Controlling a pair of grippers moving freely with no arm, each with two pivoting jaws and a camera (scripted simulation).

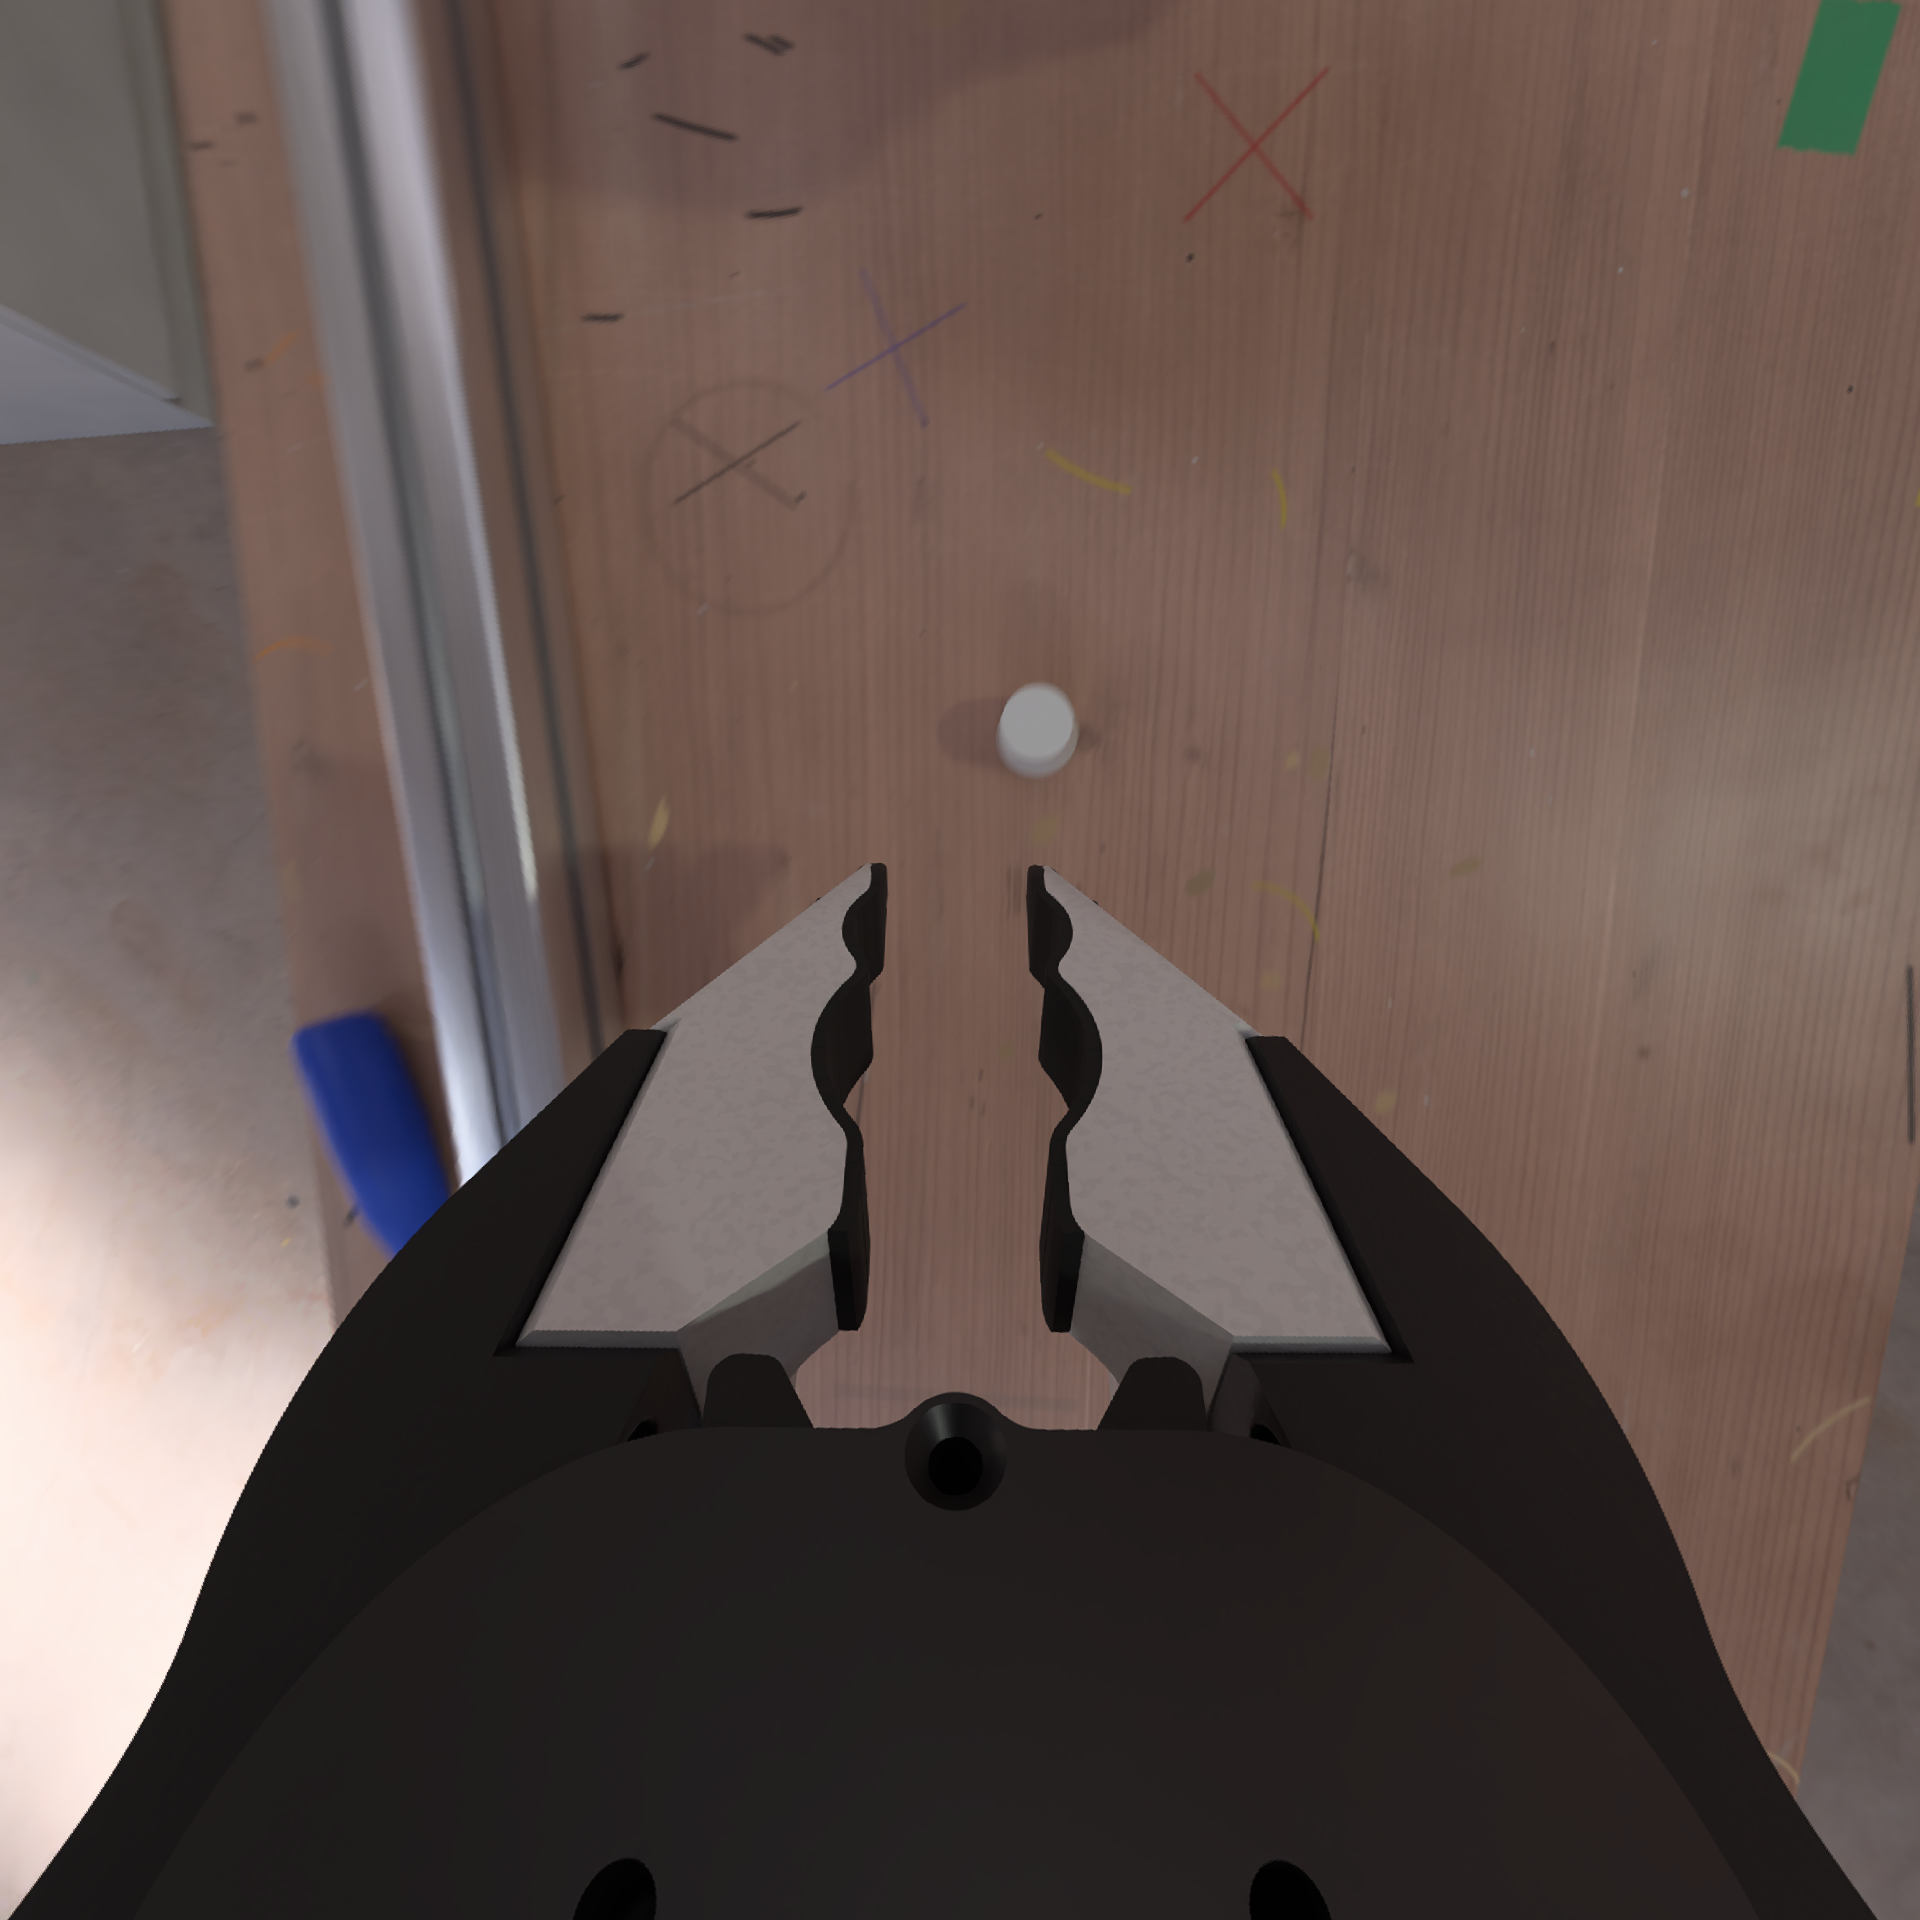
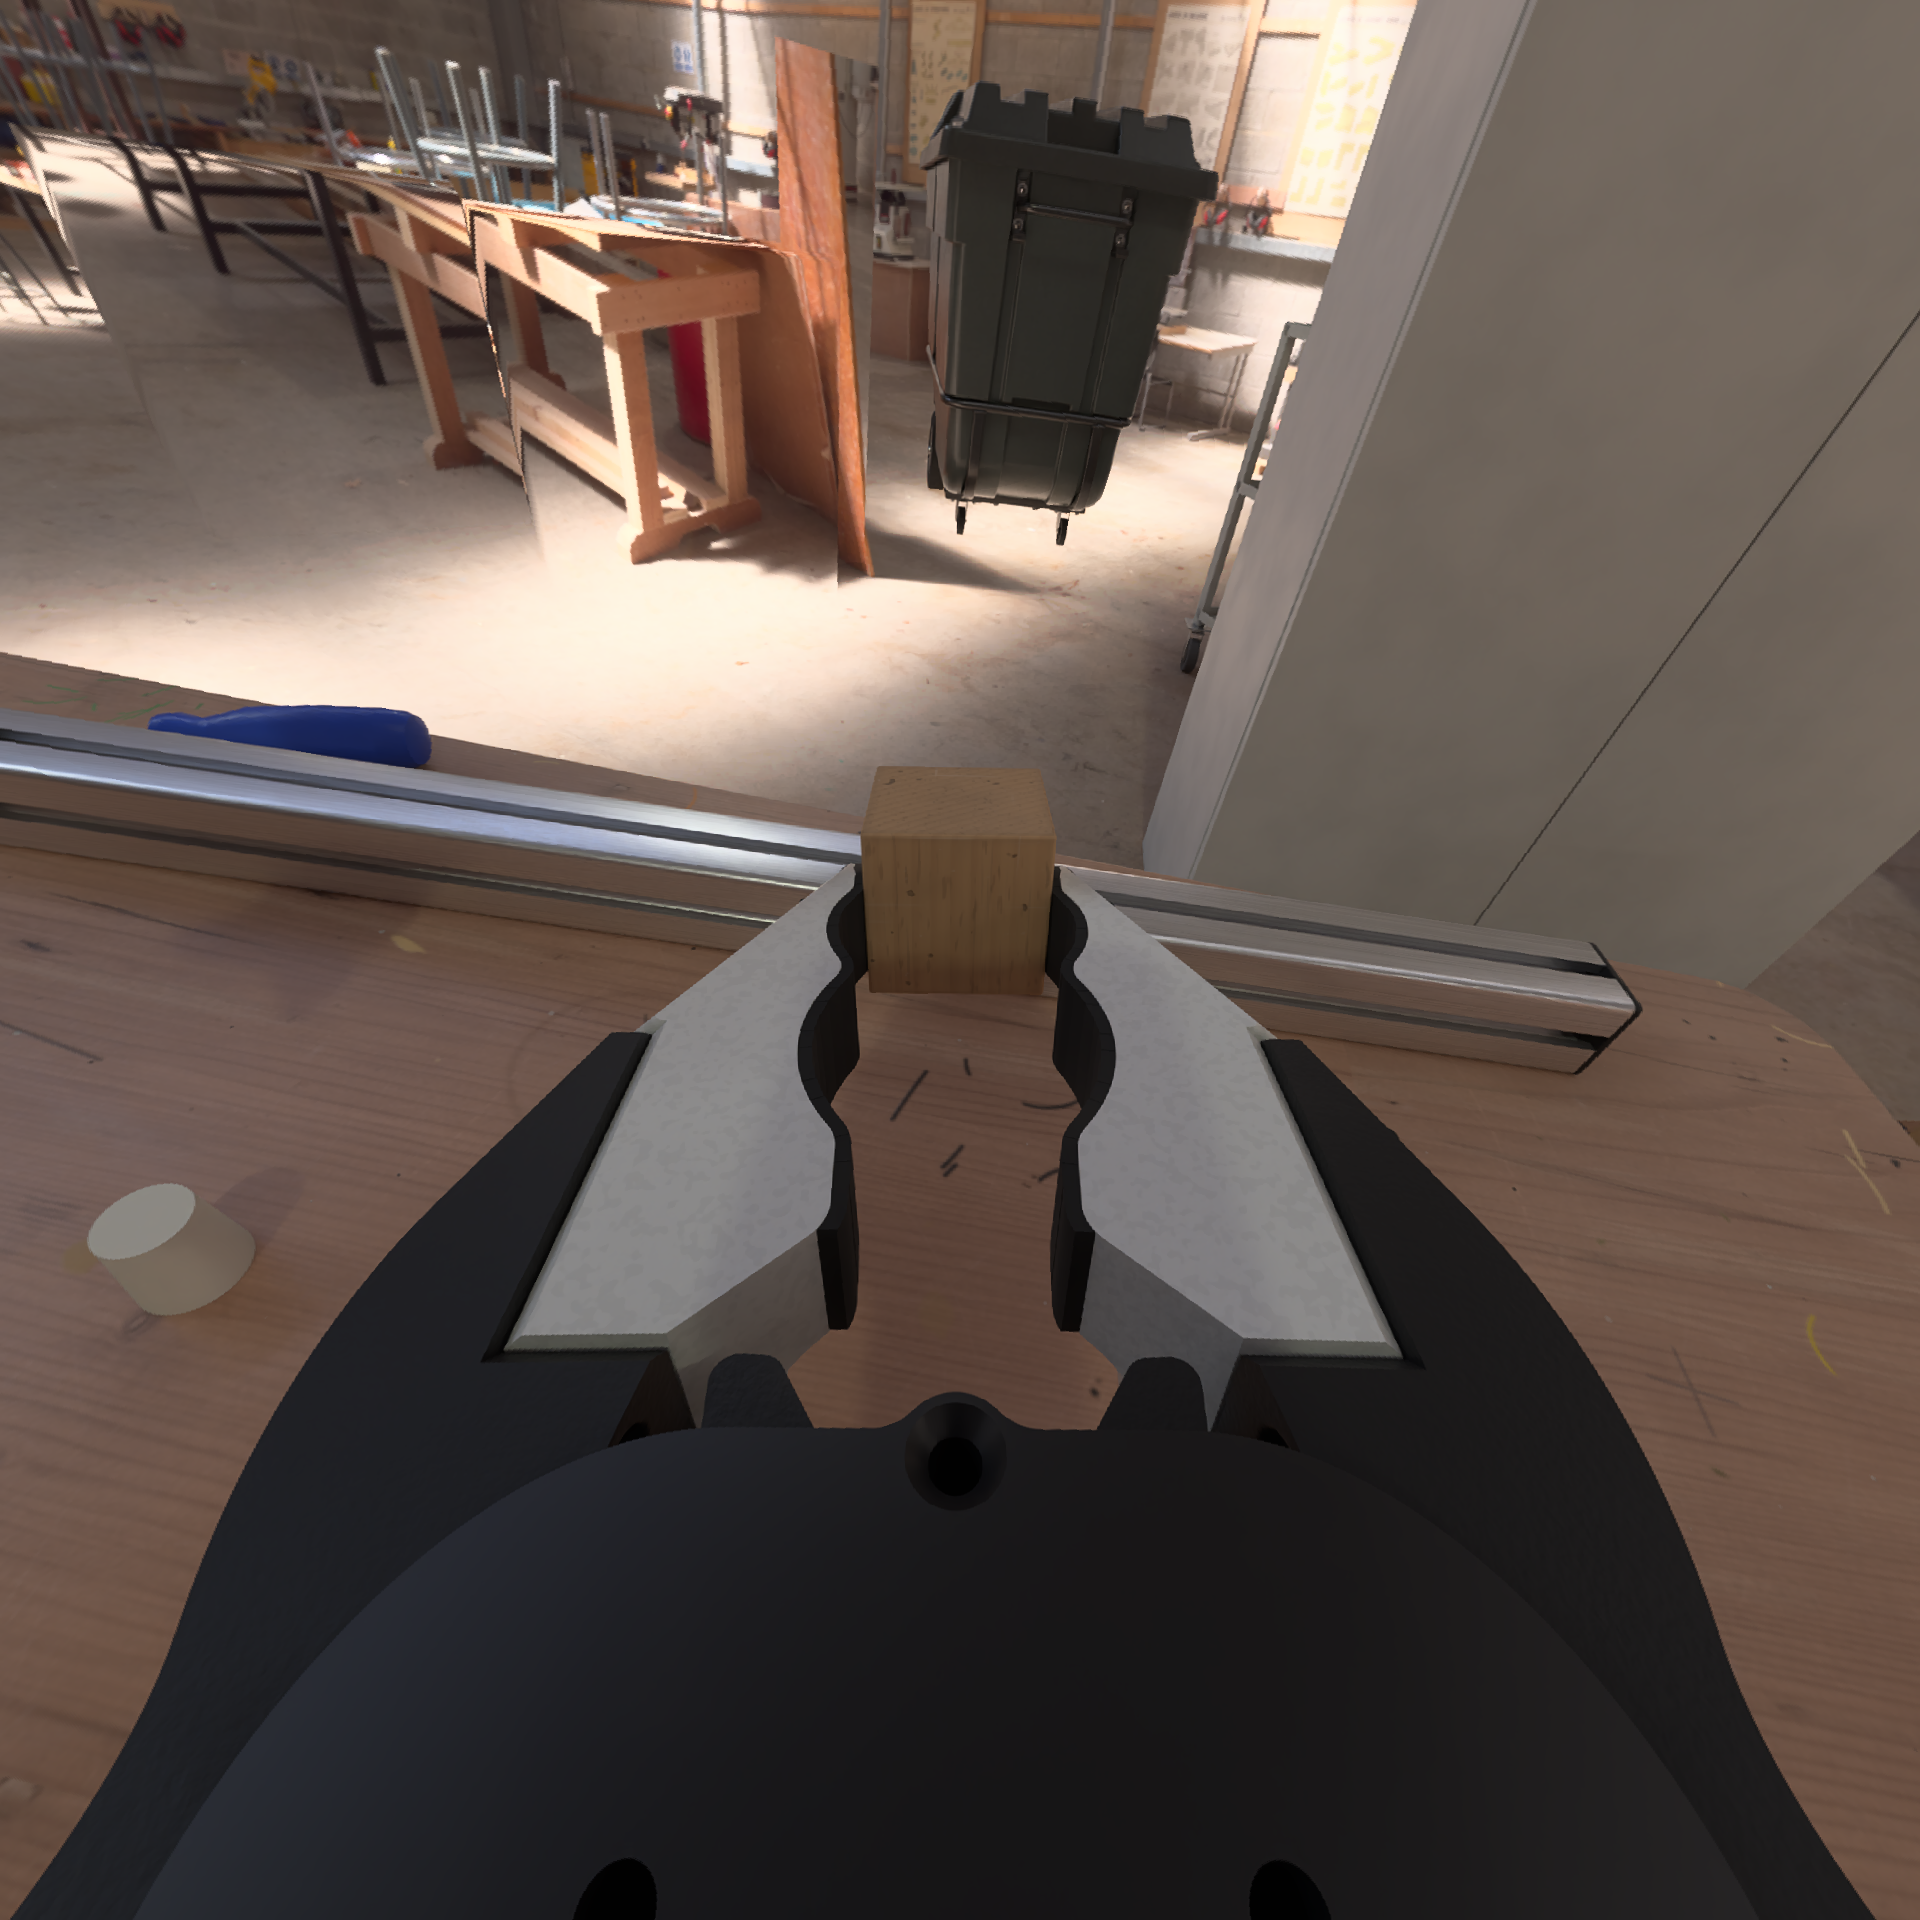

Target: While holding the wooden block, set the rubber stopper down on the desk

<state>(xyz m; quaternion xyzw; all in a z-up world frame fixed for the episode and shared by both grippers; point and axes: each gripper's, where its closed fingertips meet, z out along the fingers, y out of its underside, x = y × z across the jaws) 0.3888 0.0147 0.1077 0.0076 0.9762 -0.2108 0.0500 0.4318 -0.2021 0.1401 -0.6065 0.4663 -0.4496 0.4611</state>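
My right gripper (image 2: 956, 904) is shut on the wooden block (image 2: 956, 894), a light brown cube held between the fingertips above the desk (image 2: 312, 1039). The rubber stopper (image 2: 171, 1247), a pale tapered plug, stands on the desk to the left of the right gripper. In the left wrist view the stopper (image 1: 1036, 729) shows from above, standing on the desk (image 1: 1455, 727) beyond and a little right of my left gripper (image 1: 956, 883). The left gripper is open and empty, above the desk.
An aluminium rail (image 2: 416, 831) runs along the desk's far side; it also shows in the left wrist view (image 1: 416, 623). A blue handle-like object (image 2: 301, 732) lies beyond the rail, also seen from the left wrist (image 1: 369, 1122). A pale cabinet (image 2: 1558, 468) stands at right.
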